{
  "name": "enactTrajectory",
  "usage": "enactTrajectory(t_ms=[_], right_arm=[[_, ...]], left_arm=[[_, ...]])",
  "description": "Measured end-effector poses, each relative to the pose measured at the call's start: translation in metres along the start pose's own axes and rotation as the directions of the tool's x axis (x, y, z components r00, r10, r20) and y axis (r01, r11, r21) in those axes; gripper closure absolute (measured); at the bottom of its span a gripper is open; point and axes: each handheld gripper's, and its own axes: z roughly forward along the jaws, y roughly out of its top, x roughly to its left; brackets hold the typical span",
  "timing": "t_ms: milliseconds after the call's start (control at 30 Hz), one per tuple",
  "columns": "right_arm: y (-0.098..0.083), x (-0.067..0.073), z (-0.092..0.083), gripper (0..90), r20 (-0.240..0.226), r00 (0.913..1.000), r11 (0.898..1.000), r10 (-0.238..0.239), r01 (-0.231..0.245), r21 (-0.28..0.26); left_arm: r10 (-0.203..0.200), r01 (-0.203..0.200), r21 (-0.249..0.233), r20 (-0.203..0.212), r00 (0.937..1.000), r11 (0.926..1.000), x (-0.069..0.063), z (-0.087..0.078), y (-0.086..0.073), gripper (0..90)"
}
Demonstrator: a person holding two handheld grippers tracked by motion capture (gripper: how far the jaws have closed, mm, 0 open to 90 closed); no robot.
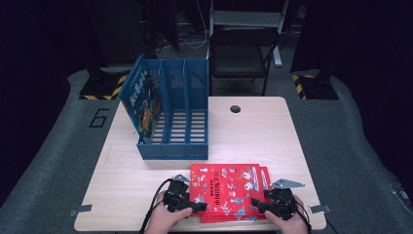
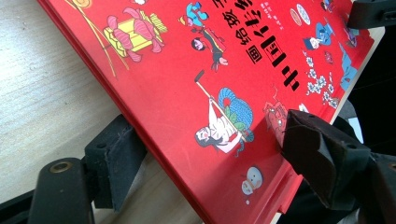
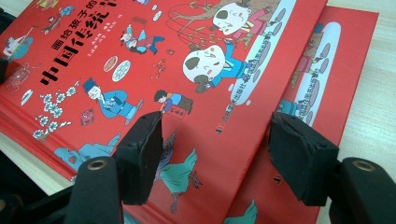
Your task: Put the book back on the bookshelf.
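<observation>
A stack of red picture books (image 1: 226,187) lies flat at the table's front edge. The top book (image 2: 187,93) has bright cartoon figures and black characters on its cover. My left gripper (image 1: 196,206) is at the stack's left edge. Its jaws straddle that edge: one pad (image 2: 114,158) sits low beside the edge, the other (image 2: 317,154) over the cover, and the gap is wider than the edge is thick. My right gripper (image 1: 258,204) hovers open over the stack's right side. Both of its pads (image 3: 140,154) are above the top cover (image 3: 163,60). A lower book (image 3: 345,60) sticks out to the right.
A blue slotted file organizer (image 1: 173,117) stands on the wooden table (image 1: 253,131) behind the books. A blue-covered book (image 1: 141,100) is upright in its left slot. A round cable hole (image 1: 235,108) is at the table's back. A black chair (image 1: 241,53) stands beyond.
</observation>
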Motion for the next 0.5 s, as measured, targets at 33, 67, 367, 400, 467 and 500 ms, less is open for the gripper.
enactTrajectory(t_ms=[33, 67, 367, 400, 467, 500], right_arm=[[0.0, 0.001, 0.0, 34.9, 0.0, 1.0, 1.0, 0.01, -0.01, 0.003], [0.0, 0.001, 0.0, 34.9, 0.003, 1.0, 1.0, 0.006, -0.006, 0.0], [0.004, 0.008, 0.008, 34.8, -0.023, 0.9993, 0.999, -0.031, 0.031, -0.009], [0.005, 0.009, 0.009, 34.8, -0.028, 0.9992, 1.0, -0.029, 0.029, -0.005], [0.007, 0.01, 0.011, 34.9, -0.034, 0.9985, 0.999, -0.042, 0.042, -0.008], [0.008, 0.011, 0.013, 34.9, -0.037, 0.9986, 0.999, -0.037, 0.037, -0.007]], left_arm=[[-0.003, 0.003, -0.012, 0.014, 0.9999, 0.9999, 0.001, 0.0, 0.0, 22.7], [-0.003, 0.003, -0.008, 0.007, 1.0, 1.0, 0.001, -0.001, 0.0, 23.0], [-0.031, 0.031, -0.026, -0.025, 0.9992, 0.9992, 0.011, -0.011, 0.001, 23.5], [-0.041, 0.041, -0.031, -0.025, 0.9988, 0.9987, 0.012, -0.012, 0.0, 23.7], [-0.04, 0.039, -0.036, -0.035, 0.9986, 0.9986, 0.017, -0.014, 0.0, 24.2], [-0.046, 0.045, -0.041, -0.039, 0.9982, 0.9981, 0.018, -0.015, 0.0, 24.2]])
